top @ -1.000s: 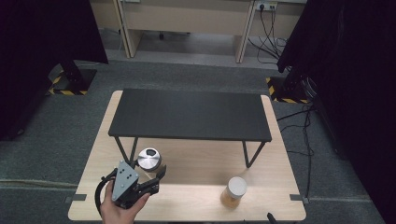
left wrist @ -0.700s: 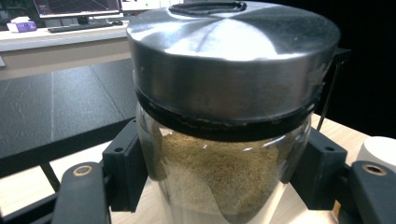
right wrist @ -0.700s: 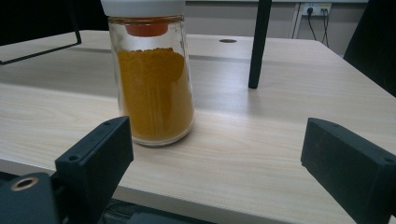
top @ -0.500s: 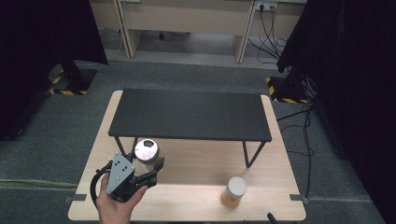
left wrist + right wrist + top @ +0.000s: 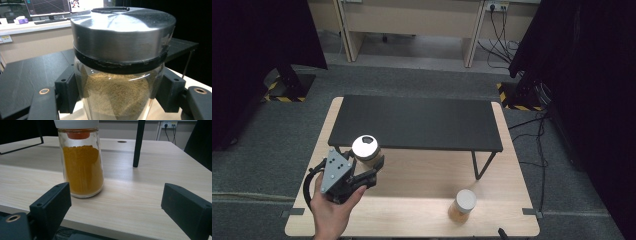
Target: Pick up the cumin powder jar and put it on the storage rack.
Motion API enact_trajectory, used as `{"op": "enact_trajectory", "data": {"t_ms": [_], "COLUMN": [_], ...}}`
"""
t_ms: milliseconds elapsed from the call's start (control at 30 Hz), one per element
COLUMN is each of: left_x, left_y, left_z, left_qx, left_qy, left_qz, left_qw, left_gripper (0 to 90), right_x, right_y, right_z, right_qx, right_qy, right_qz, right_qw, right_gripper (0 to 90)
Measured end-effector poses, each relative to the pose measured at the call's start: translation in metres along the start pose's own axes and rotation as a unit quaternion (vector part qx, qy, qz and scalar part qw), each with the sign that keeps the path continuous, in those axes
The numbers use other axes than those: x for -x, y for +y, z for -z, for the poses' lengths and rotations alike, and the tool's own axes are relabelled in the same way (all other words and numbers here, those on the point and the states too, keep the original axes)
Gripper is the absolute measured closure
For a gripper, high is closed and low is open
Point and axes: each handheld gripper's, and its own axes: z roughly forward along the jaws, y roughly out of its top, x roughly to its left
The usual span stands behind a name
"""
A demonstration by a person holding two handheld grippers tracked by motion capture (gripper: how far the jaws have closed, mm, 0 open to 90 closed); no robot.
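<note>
- Left claw [image 5: 371, 172]: held in the person's left hand [image 5: 331, 212] over the near-left part of the bench [image 5: 412, 210]; its jaws pinch a glass jar [image 5: 366, 151] on both sides.
- Jar: upright, silver lid [image 5: 122, 32] on, part-filled with brownish-green powder [image 5: 117, 95]. In the left gripper view the jaws touch the glass just below the lid.
- Jar position: at the front-left edge of the black shelf [image 5: 417, 122]; whether it rests on the bench or is lifted, I cannot tell.
- Right claw [image 5: 115, 205]: jaws spread wide, low at the near edge of the bench, gripping nothing.
- Second jar [image 5: 81, 160]: upright on the bench, white cap, filled with orange powder. It stands just beyond the right claw's jaws, nearer the one on the left of that view, touching neither.
- In the high view the second jar [image 5: 462, 205] stands on the near-right part of the bench, well apart from the first jar.
- Shelf leg [image 5: 138, 143]: stands on the bench behind the second jar.
</note>
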Motion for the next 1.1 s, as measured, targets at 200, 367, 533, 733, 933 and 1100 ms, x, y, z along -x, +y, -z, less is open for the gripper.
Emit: {"op": "enact_trajectory", "data": {"t_ms": [200, 367, 533, 733, 933, 1100], "left_x": [-0.01, -0.015, -0.018, -0.023, -0.031, -0.036], "left_y": [0.015, 0.022, 0.028, 0.031, 0.034, 0.035], "left_z": [-0.011, -0.02, -0.028, -0.039, -0.049, -0.06], "left_qx": [0.001, -0.004, -0.01, -0.016, -0.019, -0.029], "left_qy": [0.014, 0.021, 0.028, 0.039, 0.051, 0.061], "left_qz": [0.0, -0.005, -0.011, -0.01, -0.006, -0.005], "left_qw": [0.9999, 0.9998, 0.9995, 0.9991, 0.9985, 0.9977], "left_gripper": [30.5, 30.5, 30.5, 30.6, 30.6, 30.6], "right_x": [0.0, 0.0, 0.001, 0.001, 0.002, 0.001], "right_y": [0.0, 0.0, -0.001, -0.001, -0.001, -0.001], "right_z": [0.0, 0.0, 0.0, 0.0, 0.0, 0.001], "right_qx": [-0.001, -0.001, 0.002, 0.001, -0.001, 0.0], "right_qy": [0.002, 0.001, 0.0, -0.001, -0.001, -0.001], "right_qz": [0.001, 0.001, 0.0, 0.0, -0.001, -0.002], "right_qw": [1.0, 1.0, 1.0, 1.0, 1.0, 1.0], "right_gripper": [9.4, 9.5, 9.5, 9.4, 9.4, 9.4]}}
